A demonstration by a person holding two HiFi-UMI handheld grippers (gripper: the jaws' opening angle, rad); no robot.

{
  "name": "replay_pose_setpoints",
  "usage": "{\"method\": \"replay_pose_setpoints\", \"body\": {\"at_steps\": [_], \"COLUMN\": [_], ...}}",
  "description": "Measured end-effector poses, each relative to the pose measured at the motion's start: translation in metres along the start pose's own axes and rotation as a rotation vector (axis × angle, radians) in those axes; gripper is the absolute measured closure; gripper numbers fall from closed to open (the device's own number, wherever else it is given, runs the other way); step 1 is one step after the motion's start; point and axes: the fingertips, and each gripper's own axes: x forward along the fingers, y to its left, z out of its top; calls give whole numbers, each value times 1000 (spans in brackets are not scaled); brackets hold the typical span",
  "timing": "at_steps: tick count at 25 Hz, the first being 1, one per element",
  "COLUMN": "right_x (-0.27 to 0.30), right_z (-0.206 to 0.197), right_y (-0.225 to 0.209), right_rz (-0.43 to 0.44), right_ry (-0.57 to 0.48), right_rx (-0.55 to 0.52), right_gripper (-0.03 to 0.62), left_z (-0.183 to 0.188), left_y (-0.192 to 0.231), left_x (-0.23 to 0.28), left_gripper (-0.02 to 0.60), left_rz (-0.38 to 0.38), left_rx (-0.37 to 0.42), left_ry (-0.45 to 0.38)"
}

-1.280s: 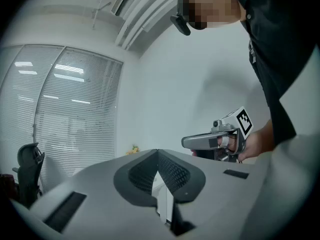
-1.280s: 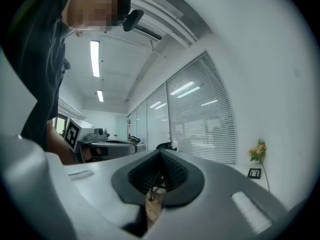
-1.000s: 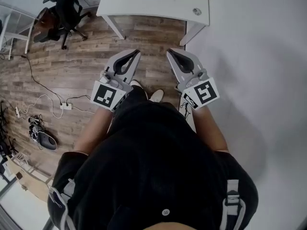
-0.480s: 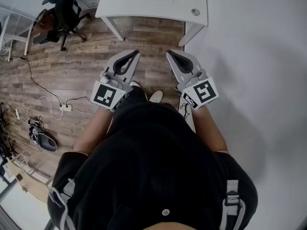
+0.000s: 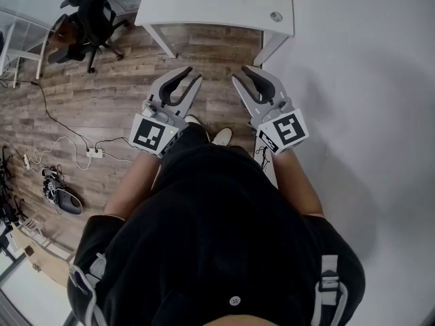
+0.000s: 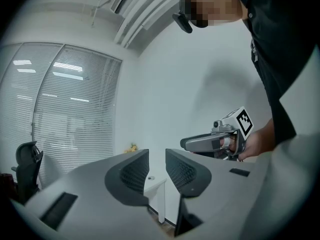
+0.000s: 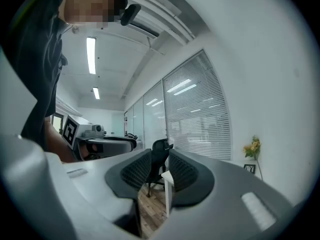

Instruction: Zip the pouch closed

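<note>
Opening, empty: left hand-held gripper [image 5: 192, 75] + right hand-held gripper [image 5: 240, 74] = 2 | table [image 5: 231, 9] 1

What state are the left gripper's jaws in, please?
Open: the left gripper shows a clear gap between its jaws with nothing in it; they have just been opening.
</note>
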Motion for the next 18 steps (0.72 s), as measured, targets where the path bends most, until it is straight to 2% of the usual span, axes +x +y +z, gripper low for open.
{"method": "replay_pose_setpoints", "body": {"at_steps": [8,12,18], "right_x": [-1,-5,-6], "right_z": [7,8,-3], "right_y": [-10,-17,-28], "right_rz": [-13,-25,-37], "right_ry": [-13,-15,-5], "right_rx": [2,4,27], "right_gripper": [384,345,339], "left_z": [5,3,-4], "left_y": [1,-3,-3], "left_x": [9,12,24], "left_gripper": [352,333,325], "left_rz": [0,1,-1], "left_rx": [-6,-2,-7], "left_ry": [-9,7,4]}}
